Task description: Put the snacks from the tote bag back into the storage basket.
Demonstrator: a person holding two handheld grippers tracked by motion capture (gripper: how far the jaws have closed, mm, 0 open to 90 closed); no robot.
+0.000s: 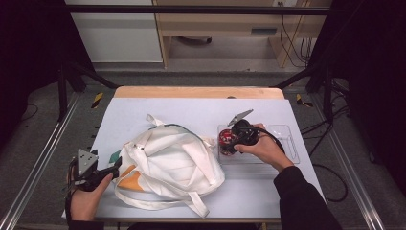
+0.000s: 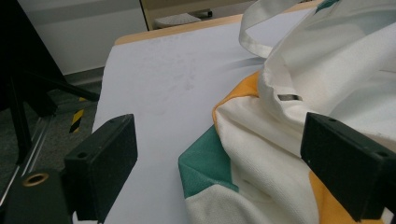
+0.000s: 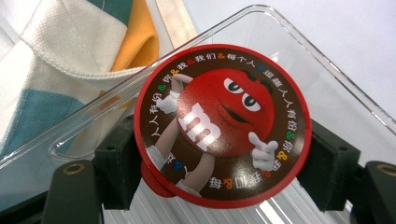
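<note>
A white canvas tote bag (image 1: 167, 163) with orange and teal patches lies slumped on the table's left half. My left gripper (image 1: 115, 165) is at its left corner, and in the left gripper view (image 2: 219, 135) the jaws stand open and wide apart, with the bag's teal-and-orange corner (image 2: 210, 163) lying loose between them. A round red candy can (image 1: 225, 139) with a cartoon lid (image 3: 222, 123) sits in the left end of a clear plastic tray (image 1: 287, 143). My right gripper (image 1: 229, 142) is shut on the can, one jaw pressed to each side (image 3: 224, 158).
The tray's clear rim (image 3: 327, 70) curves behind the can, with the bag's fabric (image 3: 56, 56) just beyond its left end. The bag's handles (image 1: 196, 203) trail toward the near table edge. A wooden strip (image 1: 198, 92) borders the far edge.
</note>
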